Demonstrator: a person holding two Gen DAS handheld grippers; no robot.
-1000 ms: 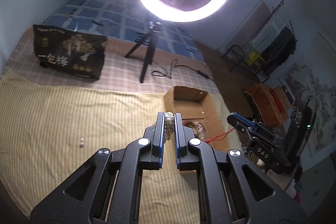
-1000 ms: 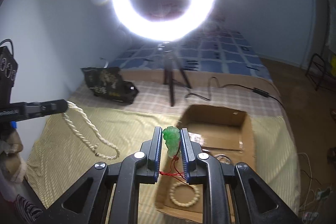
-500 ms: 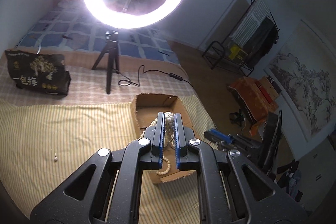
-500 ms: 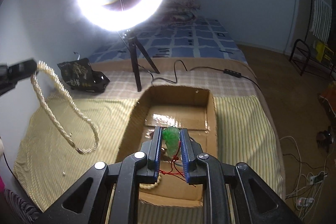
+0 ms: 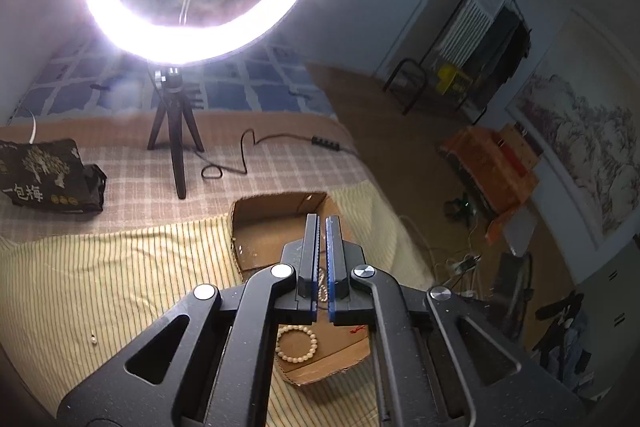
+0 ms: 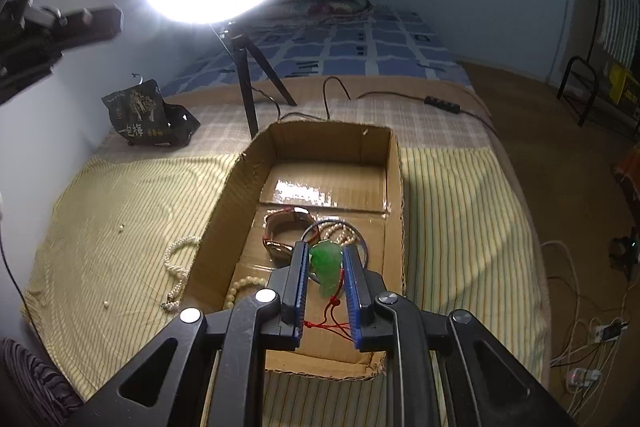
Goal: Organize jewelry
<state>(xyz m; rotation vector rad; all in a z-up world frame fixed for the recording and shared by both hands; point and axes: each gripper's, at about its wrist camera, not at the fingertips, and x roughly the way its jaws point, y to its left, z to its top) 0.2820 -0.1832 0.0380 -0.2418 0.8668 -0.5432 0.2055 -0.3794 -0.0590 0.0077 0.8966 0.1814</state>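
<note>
An open cardboard box (image 6: 394,163) lies on the striped bedspread; it also shows in the left wrist view (image 5: 240,211). My right gripper (image 6: 326,259) is shut on a green jade pendant (image 6: 328,265) with a red cord (image 6: 332,311), held over the box's near end. In the box lie a watch (image 6: 286,227), a bangle (image 6: 360,237) and a bead bracelet (image 6: 240,287), which also shows in the left wrist view (image 5: 297,343). A pearl necklace (image 6: 178,267) lies on the bedspread beside the box's left wall. My left gripper (image 5: 322,227) hovers high over the box, jaws nearly together with nothing between the tips; pearls show beneath the jaws.
A lit ring light on a tripod (image 6: 248,79) stands behind the box, its cable (image 6: 400,95) trailing right. A black snack bag (image 6: 148,115) lies at the back left. Loose pearls (image 6: 106,303) dot the bedspread. The bed's right edge drops to the floor with cables (image 6: 584,347).
The pearl necklace that hung from my left gripper now lies on the bedspread beside the box. The left gripper has risen. My right gripper has moved forward over the box with the pendant.
</note>
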